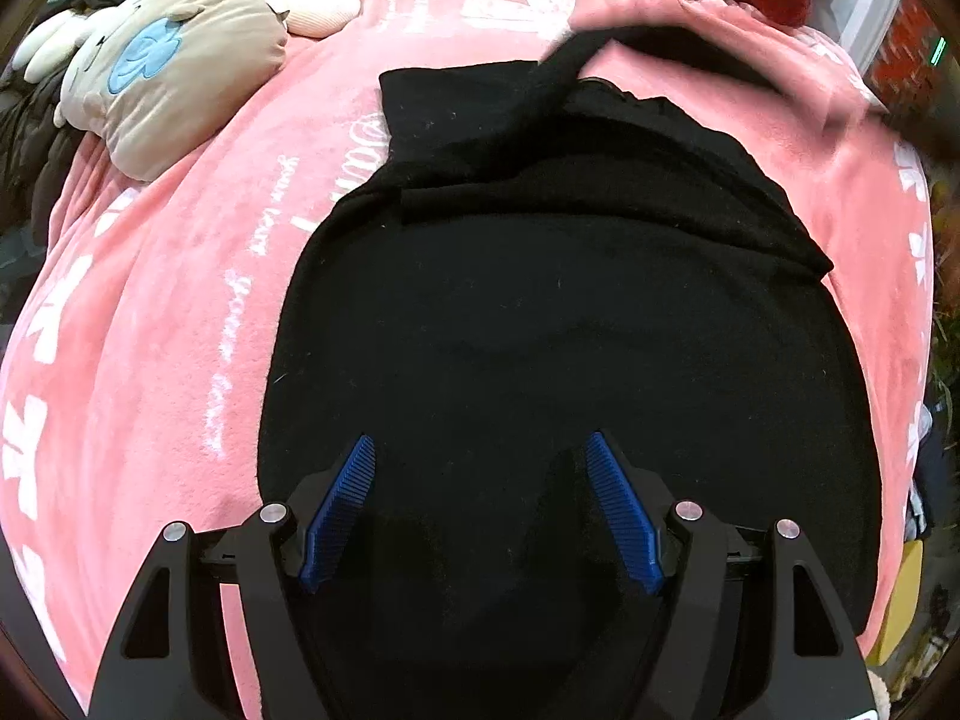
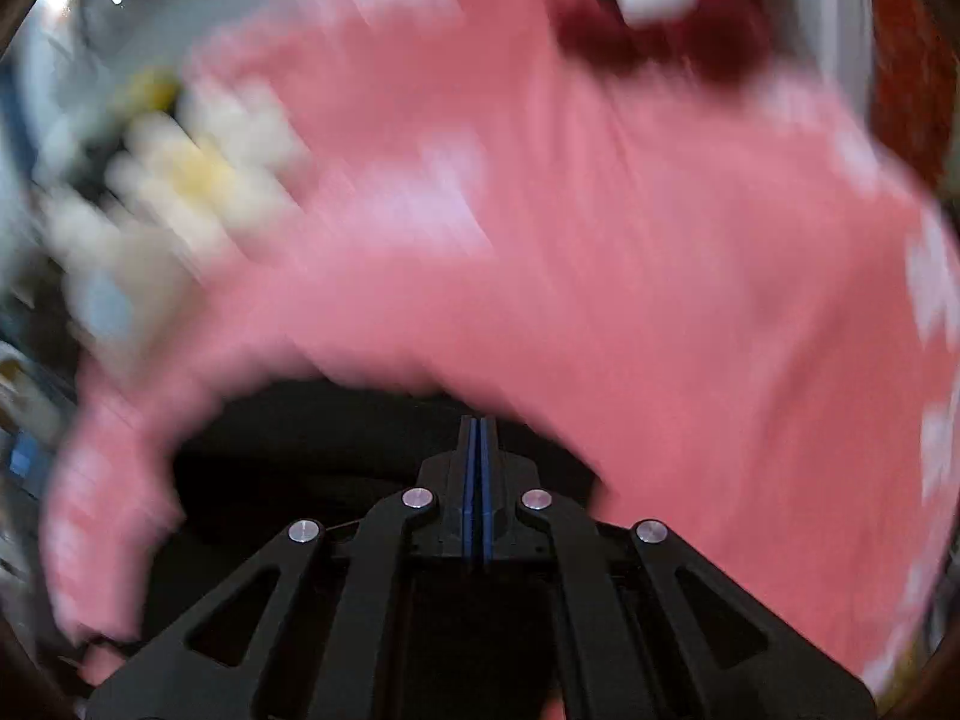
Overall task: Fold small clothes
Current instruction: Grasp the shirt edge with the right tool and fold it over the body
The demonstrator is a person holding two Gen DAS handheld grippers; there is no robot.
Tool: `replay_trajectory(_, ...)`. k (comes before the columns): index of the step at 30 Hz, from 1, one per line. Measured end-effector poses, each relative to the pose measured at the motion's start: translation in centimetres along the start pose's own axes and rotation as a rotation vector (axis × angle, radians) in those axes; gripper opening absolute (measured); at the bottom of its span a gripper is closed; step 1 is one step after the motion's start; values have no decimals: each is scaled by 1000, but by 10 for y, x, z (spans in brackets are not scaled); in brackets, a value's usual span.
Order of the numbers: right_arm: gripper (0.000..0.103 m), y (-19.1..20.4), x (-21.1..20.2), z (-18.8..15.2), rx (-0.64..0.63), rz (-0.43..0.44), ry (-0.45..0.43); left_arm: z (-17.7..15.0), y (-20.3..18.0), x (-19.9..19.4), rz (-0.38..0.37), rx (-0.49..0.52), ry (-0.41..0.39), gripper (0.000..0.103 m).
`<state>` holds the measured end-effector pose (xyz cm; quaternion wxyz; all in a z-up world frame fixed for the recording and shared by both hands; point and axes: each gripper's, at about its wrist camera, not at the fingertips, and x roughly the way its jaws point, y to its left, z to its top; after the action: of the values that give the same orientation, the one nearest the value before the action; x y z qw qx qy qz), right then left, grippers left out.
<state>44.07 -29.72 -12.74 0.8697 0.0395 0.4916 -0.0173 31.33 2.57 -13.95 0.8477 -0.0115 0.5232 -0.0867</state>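
On the pink blanket (image 1: 180,300), the left gripper (image 1: 480,504) gapes wide over the black top (image 1: 540,330) to grab it, while the right gripper (image 2: 478,438) is pinched together, maybe on a strap, too blurry to tell.

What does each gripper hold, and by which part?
Left gripper: open above the black knit garment, holding nothing. Right gripper: shut; any hold cannot be told through blur.

Right wrist view: smeared throughout by motion blur.
Blanket (image 2: 600,240): print left illegible.
Toys (image 2: 180,180): reduced to pale smudges.
Right gripper (image 2: 478,438): any cloth between the pads cannot be told.
Garment (image 1: 540,330): near hem hidden behind left gripper (image 1: 480,504).
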Motion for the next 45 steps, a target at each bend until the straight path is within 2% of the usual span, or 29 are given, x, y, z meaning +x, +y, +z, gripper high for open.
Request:
replay_trajectory(1, 0, -12, 21, -16, 31, -50, 62, 0, -1, 0, 3, 1, 1, 71)
replay_trajectory(2, 1, -19, 24, -25, 48, -58, 63, 1, -1, 0, 7, 1, 3, 71)
replay_trajectory(4, 7, -27, 13, -39, 91, -37, 3, 2, -1, -1, 7, 5, 2, 71)
replay_trajectory(6, 12, -29, 2, -43, 104, -12, -18, 6, -1, 0, 17, 8, -6, 72)
replay_trajectory(7, 26, -28, -4, -44, 111, -6, -26, 8, 0, 1, 20, 8, -8, 72)
replay_trajectory(8, 44, -28, -9, -47, 114, 5, -39, 11, 1, 2, 26, 6, -10, 72)
replay_trajectory(9, 48, -27, -9, -50, 113, 23, -41, 15, 2, 3, 32, -2, -14, 72)
replay_trajectory(12, 48, -17, -1, -61, 75, 44, -12, 28, 7, 8, 36, -27, -25, 72)
replay_trajectory(14, 48, -12, -10, -61, 69, 31, -61, 37, 10, 10, 50, -35, -32, 72)
replay_trajectory(17, 48, 1, -23, -42, 76, 126, -107, 44, 11, 5, 40, -45, -52, 72)
replay_trajectory(18, 47, 11, -22, -33, 62, 130, -106, 44, 11, 4, 36, -44, -56, 72)
replay_trajectory(20, 58, 20, -10, -20, 58, 93, -76, 42, 10, 3, 30, -47, -56, 72)
replay_trajectory(21, 59, 18, 2, -16, 74, 53, -49, 40, 9, 3, 23, -47, -50, 72)
replay_trajectory(22, 59, 16, 12, -14, 94, 29, -27, 38, 8, 3, 22, -46, -45, 72)
replay_trajectory(24, 31, 14, 31, -13, 126, 83, 27, 35, 10, 4, 20, -50, -39, 72)
replay_trajectory(25, 8, 14, 30, -12, 131, 112, 40, 34, 11, 4, 20, -53, -37, 72)
replay_trajectory(28, 8, 24, -18, -3, 79, 157, -84, 32, 17, 2, 17, -62, -37, 72)
replay_trajectory(29, 8, 22, -36, -3, 61, 145, -127, 32, 19, 2, 20, -62, -38, 72)
replay_trajectory(30, 8, 18, -41, -7, 41, 97, -139, 32, 22, 2, 21, -61, -38, 72)
replay_trajectory(31, 10, 13, -36, -11, 5, 22, -121, 31, 24, 3, 21, -62, -40, 72)
replay_trajectory(32, 17, 7, -16, -18, -50, -68, -41, 31, 26, 3, 23, -65, -39, 72)
replay_trajectory(33, 17, -2, 1, -26, -52, -121, 32, 31, 28, 4, 22, -67, -37, 72)
replay_trajectory(34, 17, -9, 8, -31, -28, -154, 64, 30, 29, 5, 21, -70, -34, 72)
replay_trajectory(35, 17, -12, 0, -34, 2, -158, 42, 30, 29, 5, 18, -75, -34, 72)
replay_trajectory(37, 22, -1, -28, -32, 39, -114, -65, 29, 31, 3, 5, -82, -42, 72)
replay_trajectory(39, 23, 33, -45, -25, 12, 24, -102, 28, 30, 3, -7, -86, -47, 72)
replay_trajectory(42, 23, 104, -37, -14, -71, 236, -38, 27, 29, 7, -5, -87, -37, 73)
replay_trajectory(44, 23, 157, -21, -8, -126, 331, 13, 25, 29, 7, -6, -90, -34, 73)
replay_trajectory(45, 23, 182, -12, -7, -176, 347, 37, 23, 29, 6, -12, -92, -38, 73)
